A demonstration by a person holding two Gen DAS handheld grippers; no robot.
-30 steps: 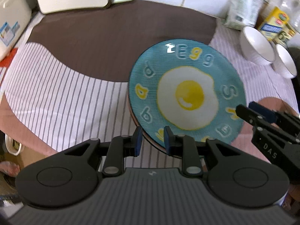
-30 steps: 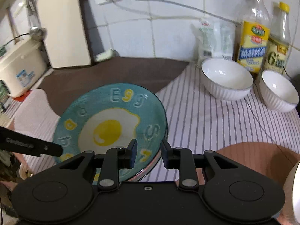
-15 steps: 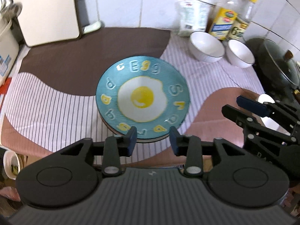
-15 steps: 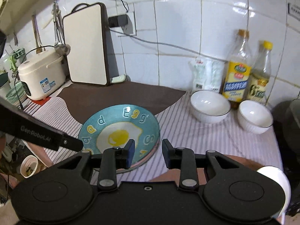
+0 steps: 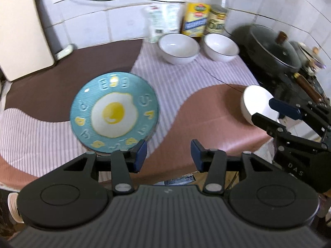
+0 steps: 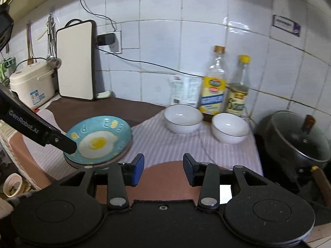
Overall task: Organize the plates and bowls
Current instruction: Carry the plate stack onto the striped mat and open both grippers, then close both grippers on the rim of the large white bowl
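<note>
Left tongs [image 5: 168, 155]: I see my blue pads apart and widening, with nothing between them, above the near edge of the worktop [image 5: 202, 111].
Right tongs [image 6: 163, 168]: my pads stand apart and are widening too, empty, over the brown patch of the cloth.
Egg plate [image 5: 114, 112]: teal, fried-egg print, lying flat on the worktop on top of another plate whose rim shows beneath it; both tongs are clear of it.
White bowls [image 6: 183, 118] [image 6: 230, 128]: two, upright, side by side by the wall in front of the bottles [image 6: 214, 82].
Third bowl [image 5: 258, 105]: white, at the worktop's right edge, beside my right tongs.
Pot [image 6: 295, 136]: dark, lidded, right of the bowls.
</note>
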